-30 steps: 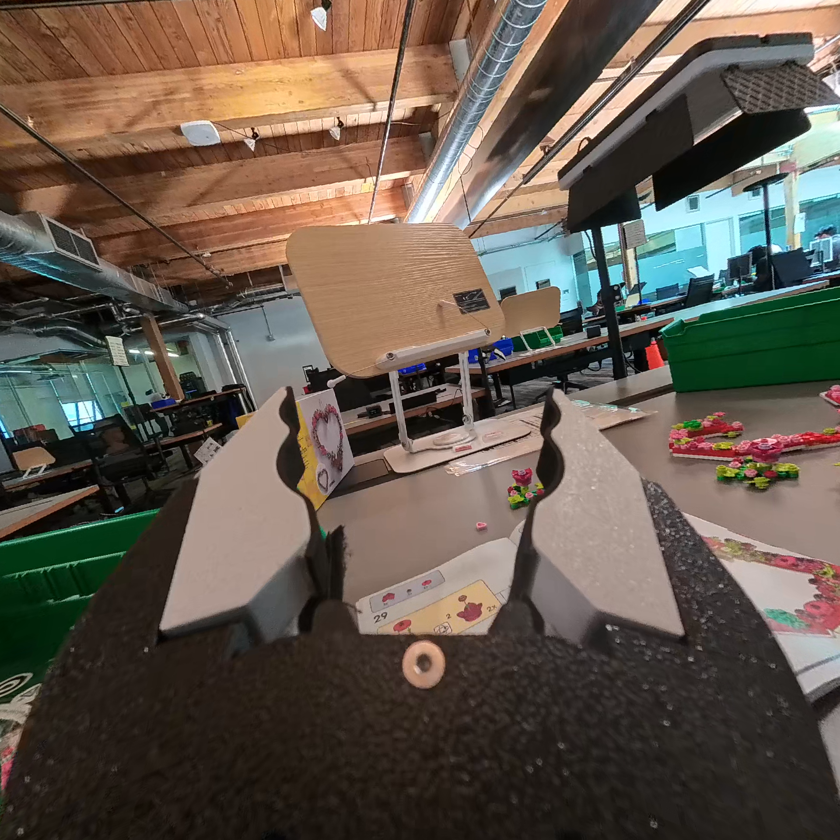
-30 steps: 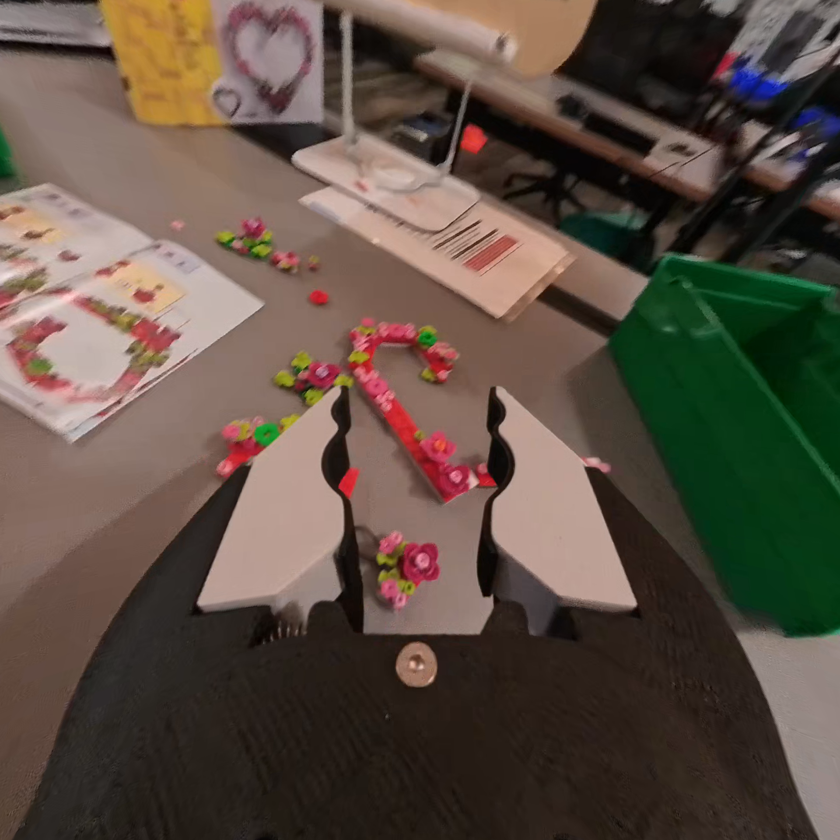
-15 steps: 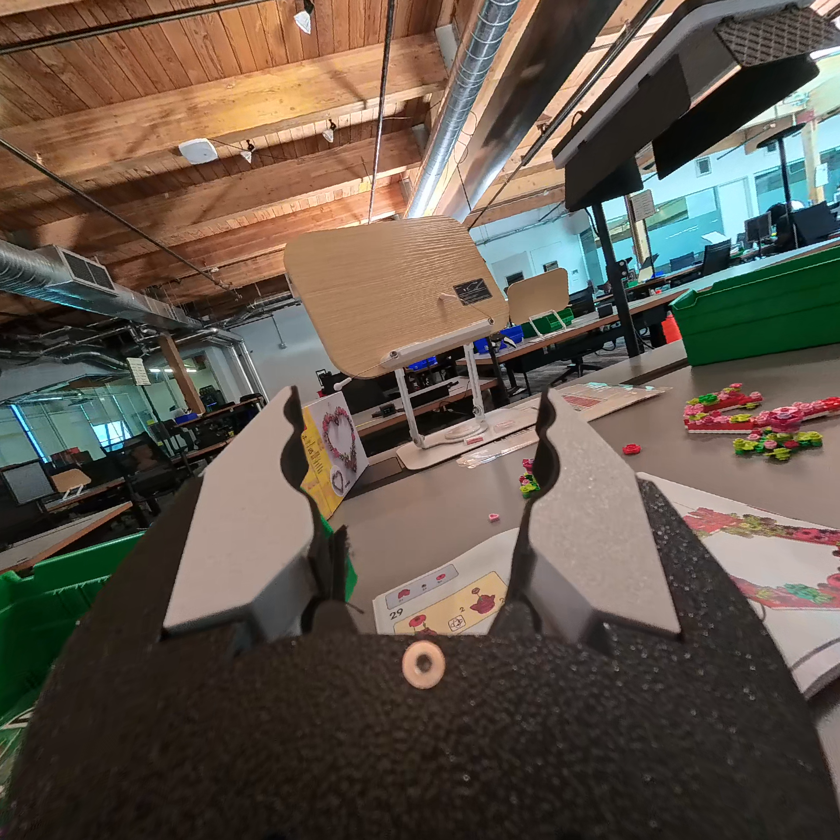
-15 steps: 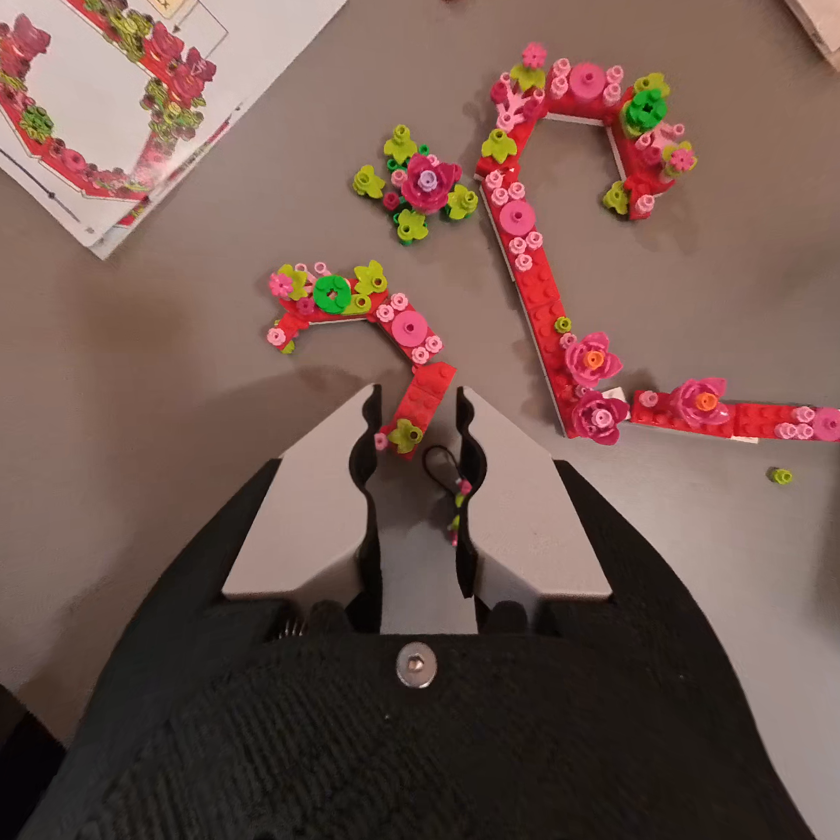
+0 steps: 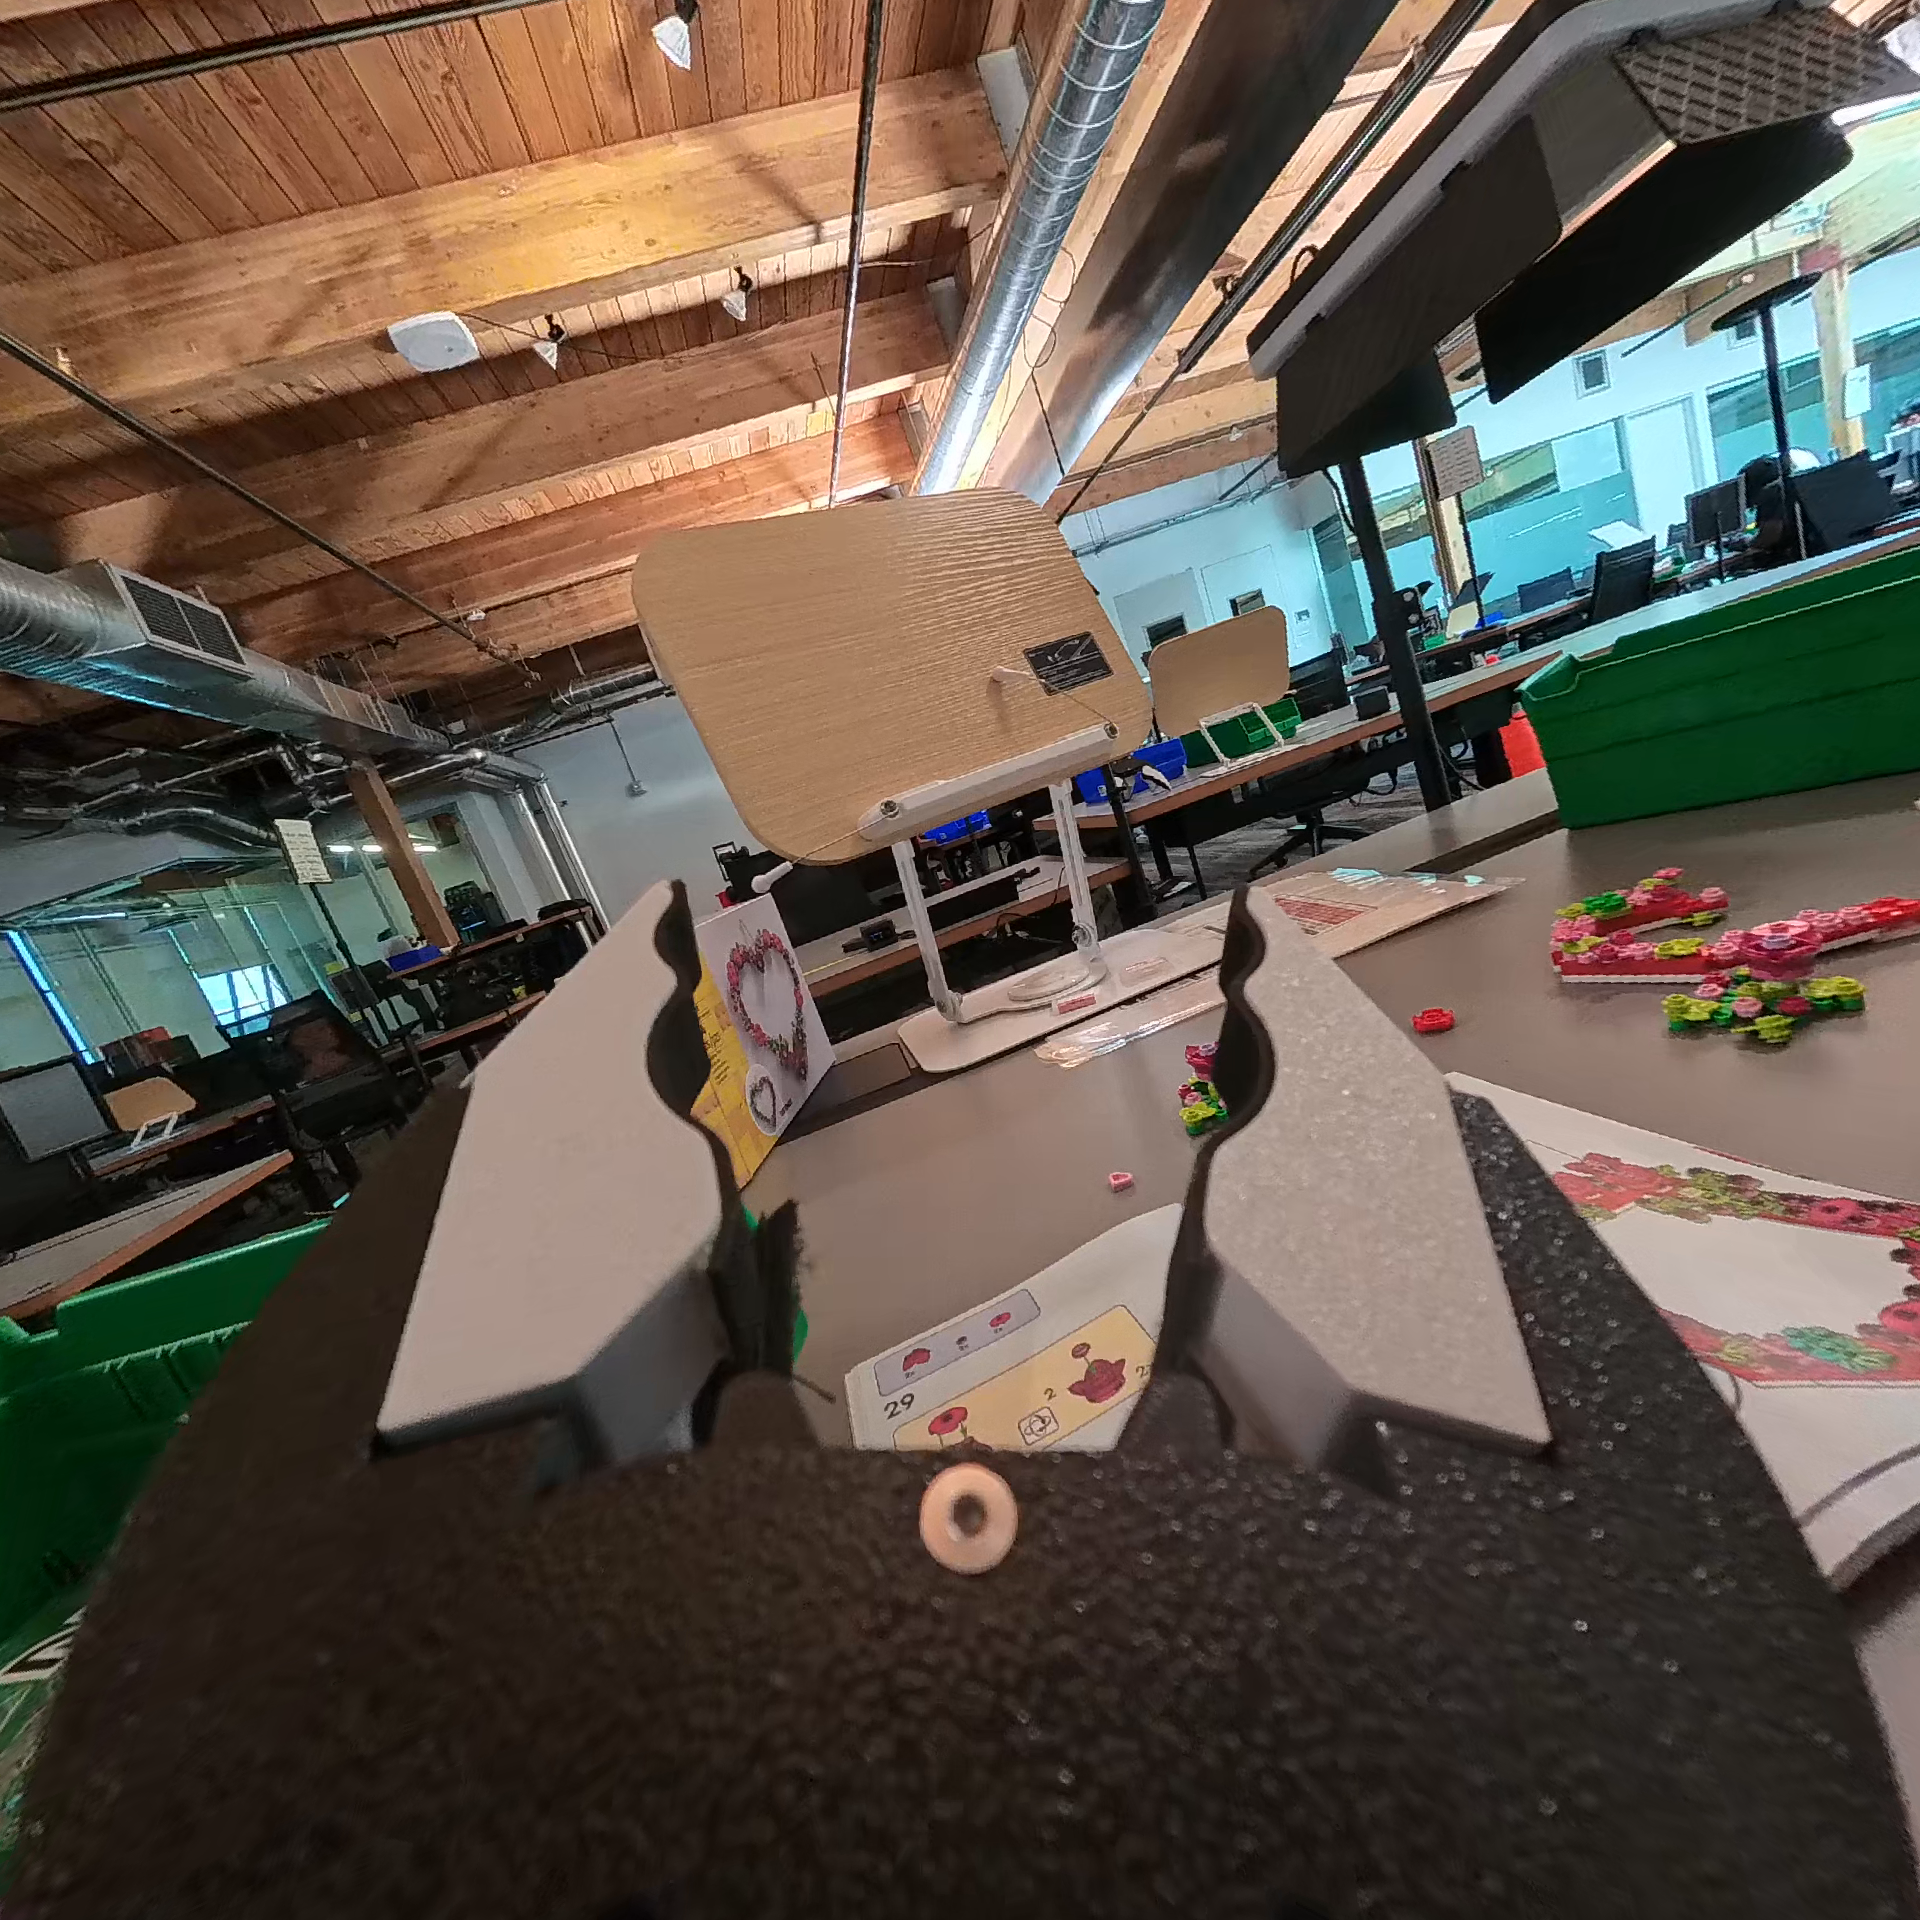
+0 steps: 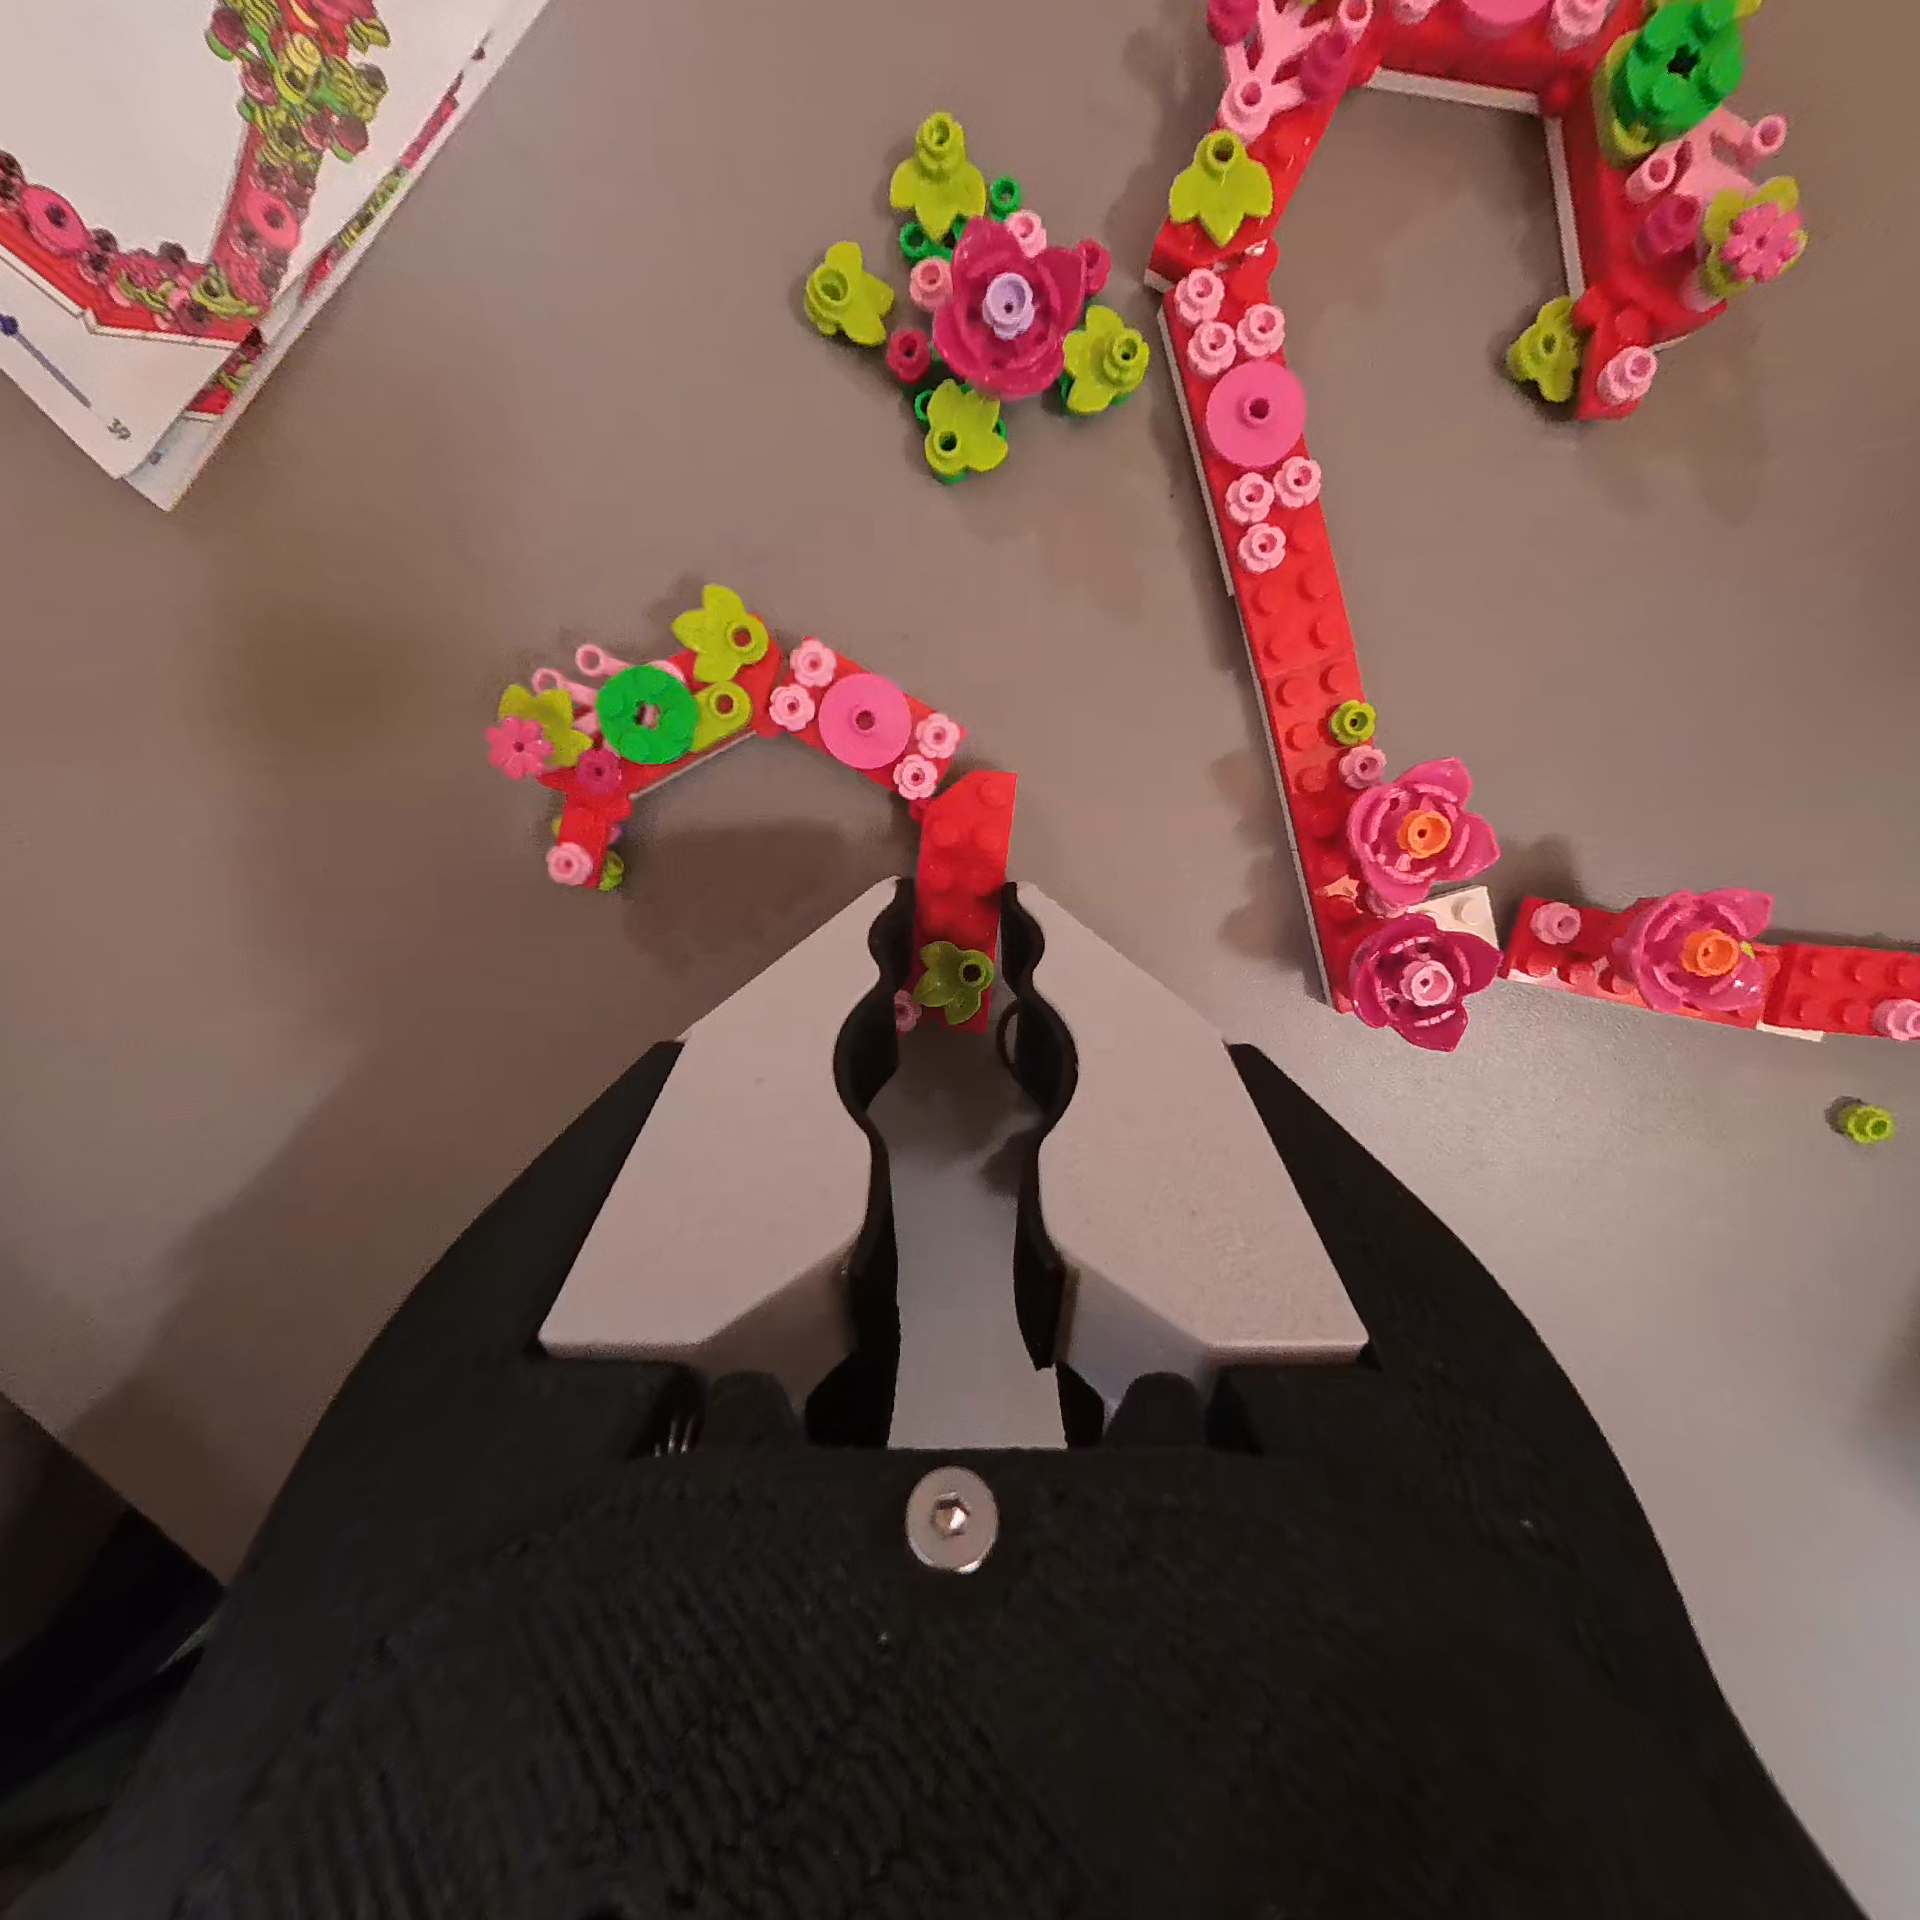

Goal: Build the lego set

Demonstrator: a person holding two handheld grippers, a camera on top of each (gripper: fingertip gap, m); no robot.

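In the right wrist view my right gripper points down at the grey table. Its fingers are closed on the red lower end of a small curved lego section with pink and green flowers. A larger red heart section lies to the right, and a loose rose cluster lies above. In the left wrist view my left gripper is open and empty. It is held above the instruction booklet, away from the pieces.
A wooden book stand and the set's box stand at the back. Green bins sit at the right and the left. Small loose pieces lie about: a lime stud, a red round piece and a pink piece.
My right gripper swung to look down, moved onto the small curved section and closed on its red end. My left gripper drifted slightly and stayed open.
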